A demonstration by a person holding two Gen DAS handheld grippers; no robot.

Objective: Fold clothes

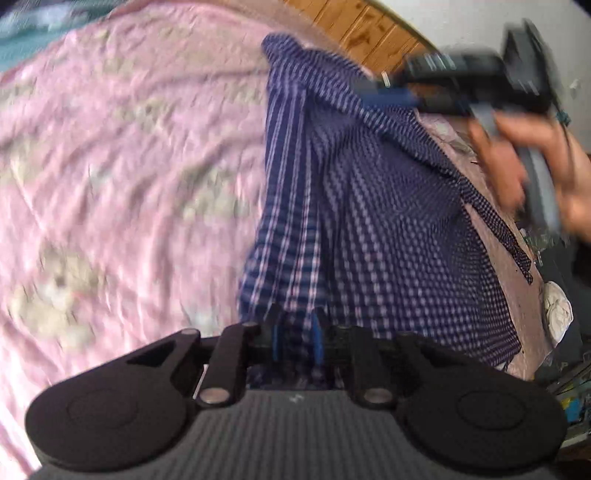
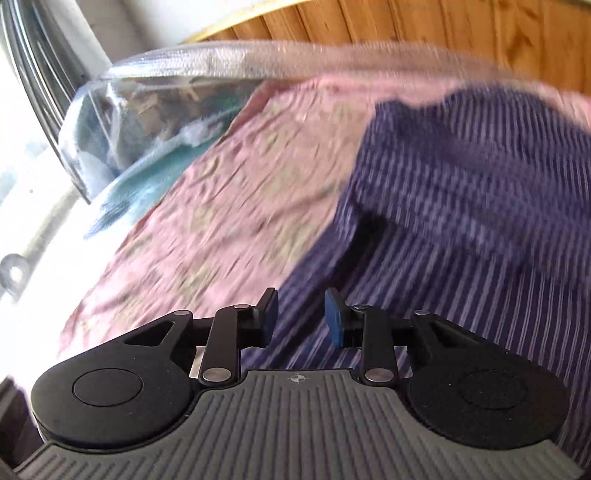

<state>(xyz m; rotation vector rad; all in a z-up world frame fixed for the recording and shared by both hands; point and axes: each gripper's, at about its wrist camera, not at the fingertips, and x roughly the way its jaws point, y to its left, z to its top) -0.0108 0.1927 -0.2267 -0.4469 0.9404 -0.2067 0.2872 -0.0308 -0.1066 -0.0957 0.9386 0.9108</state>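
A navy checked shirt [image 1: 362, 206] lies partly lifted over a pink bedspread [image 1: 129, 166]. My left gripper [image 1: 297, 332] is shut on the shirt's near edge, cloth bunched between its blue pads. In the left wrist view the right gripper [image 1: 373, 90] is held by a hand at the upper right, its tip at the raised shirt fabric. In the right wrist view my right gripper [image 2: 300, 317] is open, with a gap between its blue pads, just above the shirt [image 2: 461, 221]. Both views are motion-blurred.
A wooden headboard [image 2: 424, 22] runs along the back. A clear plastic bag [image 2: 147, 107] with teal cloth sits at the bed's far left. A white crumpled item [image 1: 559, 308] and clutter lie beside the bed at the right.
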